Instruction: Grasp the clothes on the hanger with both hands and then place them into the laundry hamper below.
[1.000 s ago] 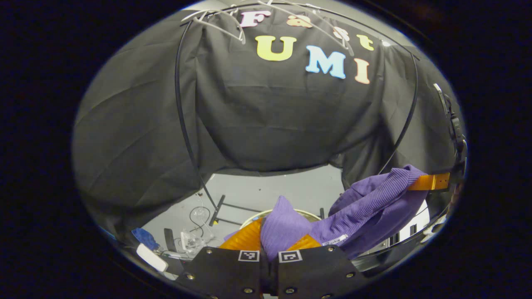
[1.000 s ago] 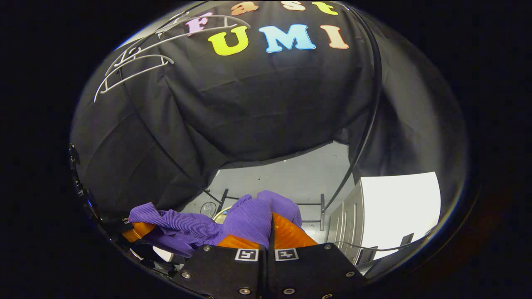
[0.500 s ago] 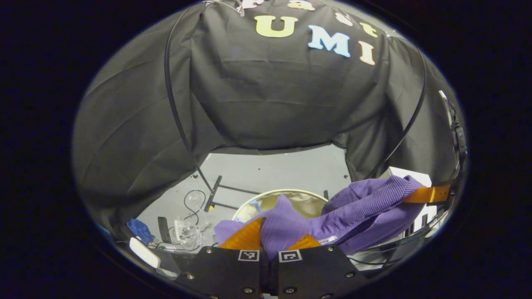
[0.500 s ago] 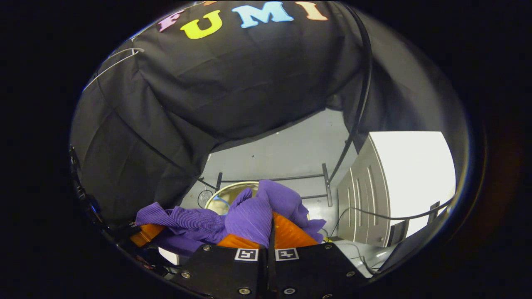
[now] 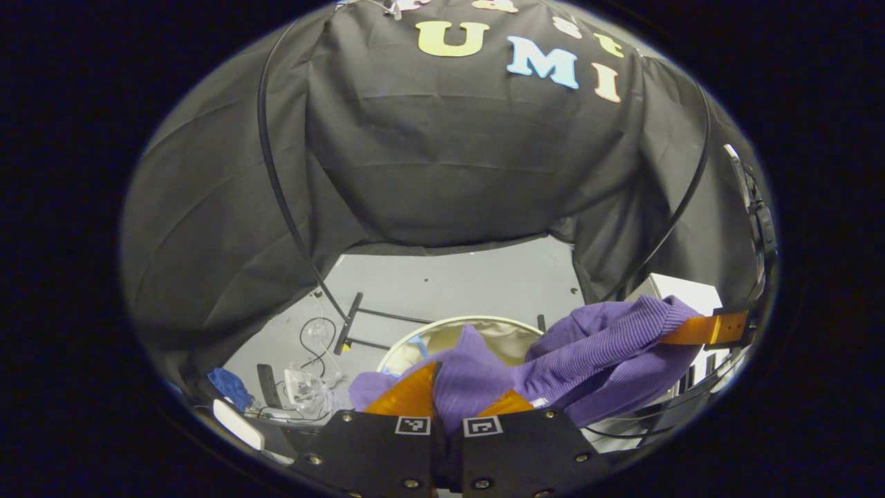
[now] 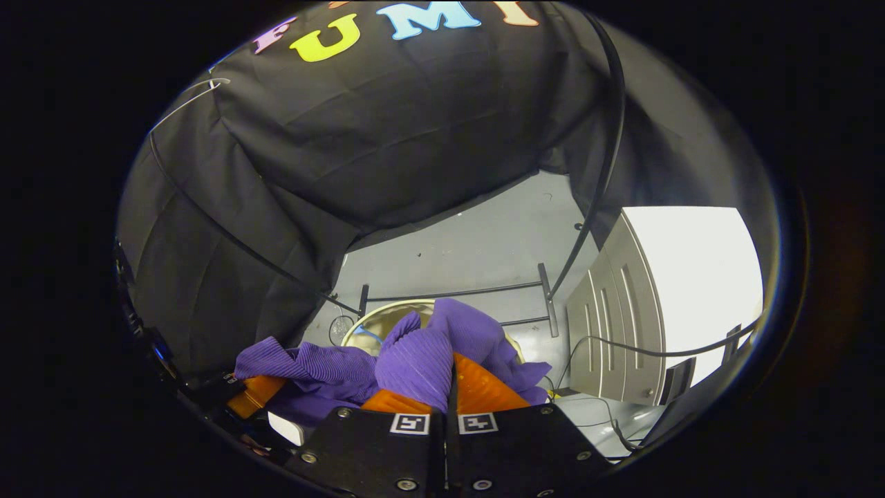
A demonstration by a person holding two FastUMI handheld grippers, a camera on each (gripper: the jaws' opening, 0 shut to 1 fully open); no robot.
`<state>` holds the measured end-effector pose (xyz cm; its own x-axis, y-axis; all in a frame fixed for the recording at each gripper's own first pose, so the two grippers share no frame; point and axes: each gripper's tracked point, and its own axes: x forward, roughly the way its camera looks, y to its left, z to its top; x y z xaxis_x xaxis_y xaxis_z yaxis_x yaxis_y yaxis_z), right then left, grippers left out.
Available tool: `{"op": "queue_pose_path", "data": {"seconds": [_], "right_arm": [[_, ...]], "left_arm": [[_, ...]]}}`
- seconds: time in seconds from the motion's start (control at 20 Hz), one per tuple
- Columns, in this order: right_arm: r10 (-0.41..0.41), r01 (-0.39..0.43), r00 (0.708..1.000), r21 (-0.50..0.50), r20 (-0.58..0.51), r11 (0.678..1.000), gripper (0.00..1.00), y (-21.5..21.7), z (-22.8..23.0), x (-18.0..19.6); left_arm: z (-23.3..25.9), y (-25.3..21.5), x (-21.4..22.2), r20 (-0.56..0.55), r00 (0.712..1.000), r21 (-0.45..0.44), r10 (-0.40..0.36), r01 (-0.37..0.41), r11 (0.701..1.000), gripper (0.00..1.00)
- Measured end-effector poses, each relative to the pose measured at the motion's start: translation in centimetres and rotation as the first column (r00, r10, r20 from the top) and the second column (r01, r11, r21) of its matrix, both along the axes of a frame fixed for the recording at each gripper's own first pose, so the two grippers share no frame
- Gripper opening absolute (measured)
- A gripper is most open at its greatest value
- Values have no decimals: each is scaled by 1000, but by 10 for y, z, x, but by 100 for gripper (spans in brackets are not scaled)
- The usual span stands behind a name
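The step in hand looks like the carry down to the hamper. The left gripper (image 5: 453, 404) is clamped on a fold of the purple garment (image 5: 594, 353), which bunches up between its two fingers and stretches away to its right, where the far end is pinched by the right gripper (image 5: 712, 328). Just ahead of and below the left gripper lies the round laundry hamper (image 5: 415, 339), its pale rim and lining partly covered by the cloth. To do this well, I judge that both grippers should descend together and stay level, keeping the cloth slack between them so neither fold slips out. They should also draw a little closer over the hamper mouth, so the sagging middle goes inside the rim instead of draping over it. Letting go is best left until the bulk is below the rim.

The left gripper view shows floor clutter to the gripper's left: a blue cloth (image 5: 228, 389), cables and a clear plastic piece (image 5: 304, 384).

The right gripper view shows its own gripper (image 6: 448, 387) closed on another bunch of the garment (image 6: 415, 356), with the hamper (image 6: 377, 321) directly ahead behind the cloth. To its right stands a white cabinet (image 6: 622, 325) with a trailing cable. Here the cloth hides most of the hamper mouth.
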<state>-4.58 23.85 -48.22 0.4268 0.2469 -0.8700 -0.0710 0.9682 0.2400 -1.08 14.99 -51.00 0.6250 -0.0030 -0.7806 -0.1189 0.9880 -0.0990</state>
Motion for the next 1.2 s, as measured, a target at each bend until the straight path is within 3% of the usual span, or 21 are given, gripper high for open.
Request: {"op": "queue_pose_path", "data": {"seconds": [0.5, 0.55, 0.75, 0.8, 0.85, 0.9, 0.95, 1.0, 1.05, 1.1, 1.2], "right_arm": [[-10, 9, 1000, -22, -24, 1000, 6, -7, 2, 13], [-17, 17, 1000, -16, -23, 1000, 8, -9, 1, 15], [-28, 27, 999, -15, -28, 1000, 17, -14, 2, 6], [-26, 26, 999, -10, -30, 1000, 28, -12, 2, 5], [-21, 20, 999, -5, -30, 1000, 43, -11, 5, 5], [-18, 18, 1000, -9, -26, 1000, 58, -13, 7, 4], [-19, 19, 1000, -16, -17, 1000, 73, -17, 10, 5], [-22, 22, 1000, -23, -10, 1000, 84, -21, 14, 6], [-27, 27, 1000, -28, -3, 999, 89, -24, 17, 5], [-32, 32, 999, -34, 3, 999, 92, -27, 20, 3], [-38, 39, 999, -41, 23, 998, 96, -33, 30, 3]], "left_arm": [[-2, 7, -4, -12, 1000, 20, -14, 14, 1000, 3], [-3, 8, -4, -14, 1000, 26, -12, 12, 1000, 8], [-12, 8, -9, -38, 999, 35, 3, -1, 999, 11], [-14, 9, -8, -41, 999, 49, 5, -3, 999, 13], [-14, 12, -11, -39, 999, 66, 6, -3, 998, 25], [-10, 13, -9, -32, 999, 80, 6, -4, 997, 26], [-6, 11, -8, -22, 1000, 83, 3, -1, 997, 41], [-3, 9, -7, -17, 1000, 78, 0, 2, 997, 48], [-2, 7, -7, -13, 1000, 77, -2, 3, 997, 55], [0, 6, -6, -10, 1000, 74, -5, 6, 997, 55], [7, 4, -3, 8, 1000, 75, -8, 7, 997, 83]]}}
